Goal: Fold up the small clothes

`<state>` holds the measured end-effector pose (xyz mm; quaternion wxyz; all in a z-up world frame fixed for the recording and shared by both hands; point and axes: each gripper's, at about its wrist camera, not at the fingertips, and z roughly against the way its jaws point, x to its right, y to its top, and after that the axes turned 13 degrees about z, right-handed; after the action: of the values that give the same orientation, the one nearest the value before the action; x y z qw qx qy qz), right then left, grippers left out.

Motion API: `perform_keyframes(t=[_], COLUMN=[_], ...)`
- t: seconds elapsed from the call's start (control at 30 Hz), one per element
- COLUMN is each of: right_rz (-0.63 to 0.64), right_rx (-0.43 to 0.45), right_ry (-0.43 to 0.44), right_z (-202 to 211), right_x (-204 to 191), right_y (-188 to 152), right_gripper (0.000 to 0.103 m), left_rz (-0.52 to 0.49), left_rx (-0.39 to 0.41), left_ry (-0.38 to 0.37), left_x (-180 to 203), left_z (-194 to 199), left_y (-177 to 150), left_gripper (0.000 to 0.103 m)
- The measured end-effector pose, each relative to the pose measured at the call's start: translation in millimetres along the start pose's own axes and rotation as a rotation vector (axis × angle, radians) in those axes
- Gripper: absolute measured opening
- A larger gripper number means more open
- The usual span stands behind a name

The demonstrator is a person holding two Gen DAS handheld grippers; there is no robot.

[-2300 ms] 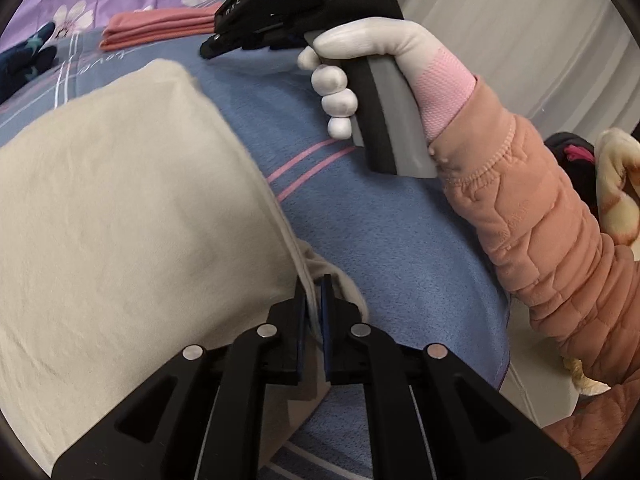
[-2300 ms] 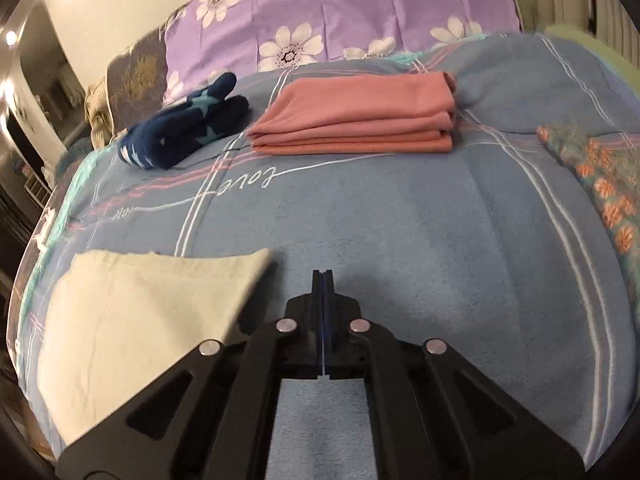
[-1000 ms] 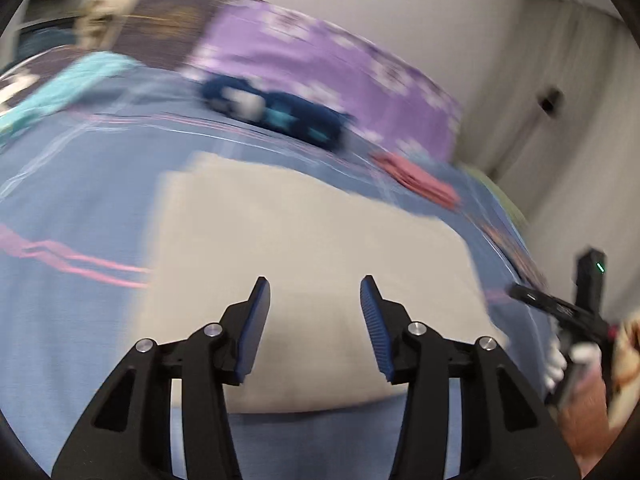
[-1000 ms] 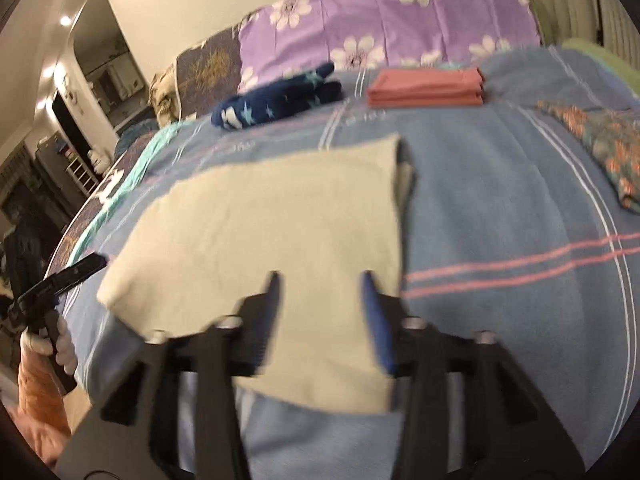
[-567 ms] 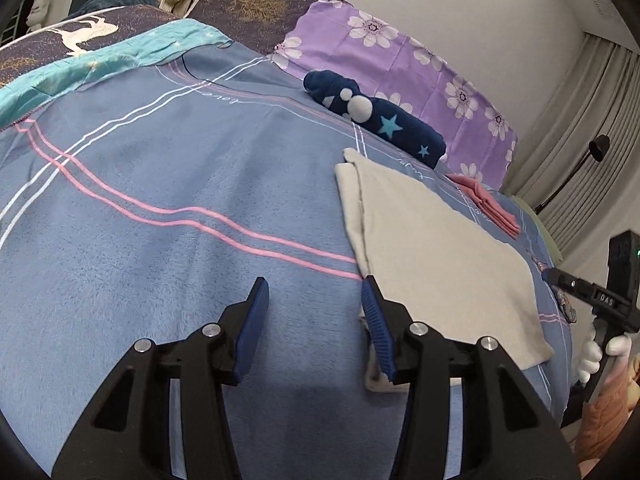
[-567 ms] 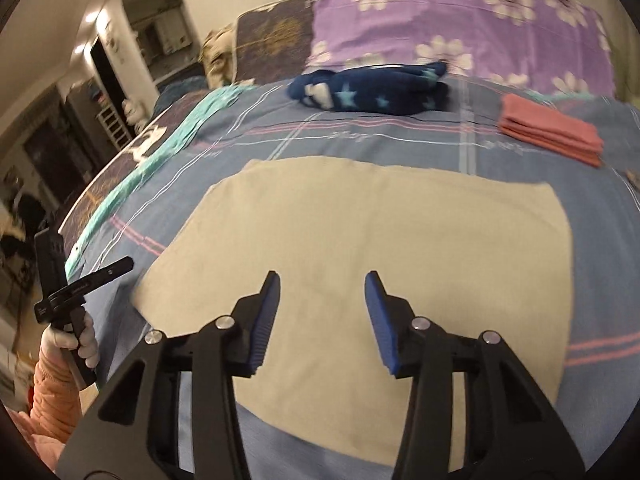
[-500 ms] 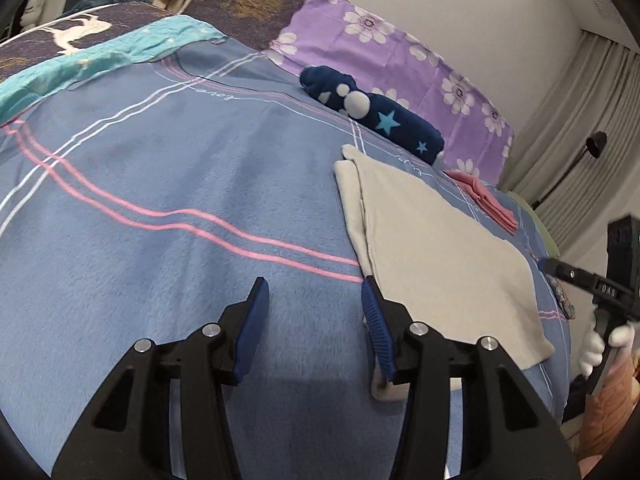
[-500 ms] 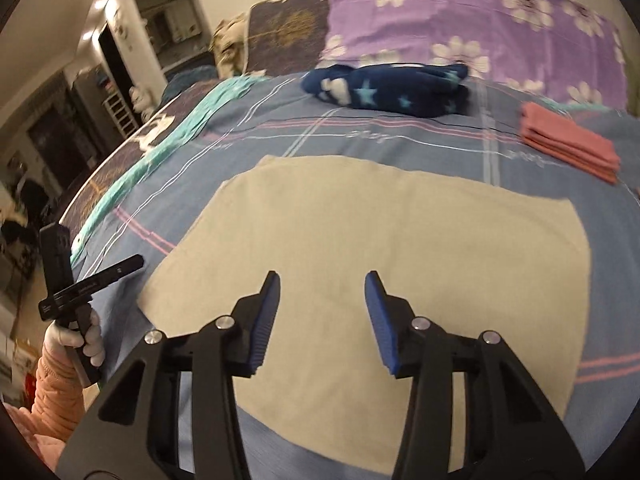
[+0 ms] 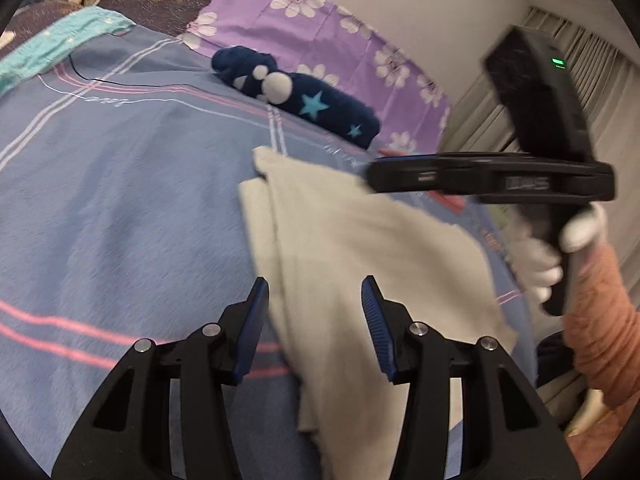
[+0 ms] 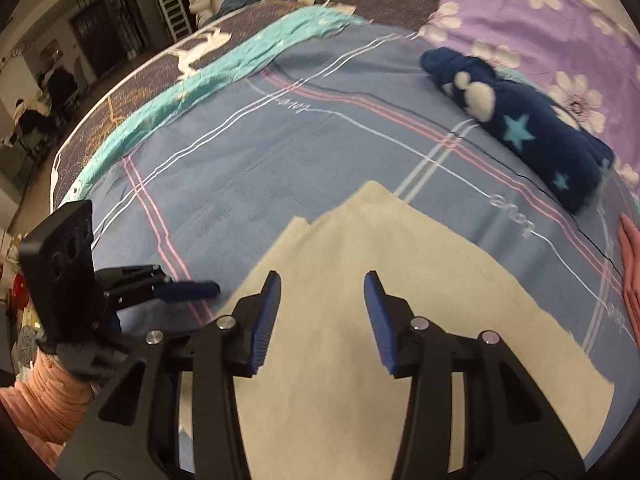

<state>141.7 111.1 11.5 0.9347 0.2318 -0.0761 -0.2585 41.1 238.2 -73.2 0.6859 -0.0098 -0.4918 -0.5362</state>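
From your left wrist camera, your left gripper point(image 9: 314, 322) stands with its blue-padded fingers point(image 9: 252, 328) moderately apart and nothing pinched. The cream folded cloth point(image 9: 360, 264) lies flat on the blue plaid bed cover point(image 9: 120, 184), its long left edge running up between the fingers; the near end is hidden below the gripper body. Beyond the fingertips lies a navy star-patterned fleece garment point(image 9: 304, 100), rolled. Up and to the right, your right gripper point(image 9: 370, 176) is blurred and seen side-on, so its gap cannot be read here; it hides most of a pink folded garment point(image 9: 450, 200). Your white-gloved right hand point(image 9: 556, 248) and salmon quilted sleeve point(image 9: 604, 328) are cut off at the frame edge.

From your right wrist camera, the right gripper point(image 10: 322, 320) has just been narrowing, yet it remains moderately open over the cream cloth point(image 10: 400, 280), gripping nothing. The cloth's two-layered corner points away ahead of the fingertips. Left of the fingers, your left gripper point(image 10: 214, 289) hovers low by the cloth's edge, blurred. The navy garment point(image 10: 520, 128) lies far right; the pink one point(image 10: 630, 264) is only a sliver.
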Motion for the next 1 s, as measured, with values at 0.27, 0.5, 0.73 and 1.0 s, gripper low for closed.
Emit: perform_keyframes(t=[0.27,0.5,0.73,1.0], right_rz=[0.104,0.032,-0.009,0.128], right_rx=[-0.118,-0.113,-0.085,-0.142], right_ry=[-0.006,-0.010,0.001,0.043], right_z=[-70.3,-72.2,-51.2,-62.9], right_x=[-15.0,6.5,28.4,-4.5], right_y=[53.5,57.5,50.6,59.0], right_gripper=[0.045,0.046,0.046,0.046], left_rz=[0.000,0.042,0.054,-0.023], left_rx=[-0.029,0.018,-0.053,-0.031], left_ry=[-0.155,-0.013,-0.134,-0.192], left_x=[12.6,3.6,-2.9,14.0], left_z=[-16.2,-20.1,-38.0,-32.6], left_y=[1.1,12.5,28.4,15.6], left_gripper=[0.048,0.049,0.046,0.047])
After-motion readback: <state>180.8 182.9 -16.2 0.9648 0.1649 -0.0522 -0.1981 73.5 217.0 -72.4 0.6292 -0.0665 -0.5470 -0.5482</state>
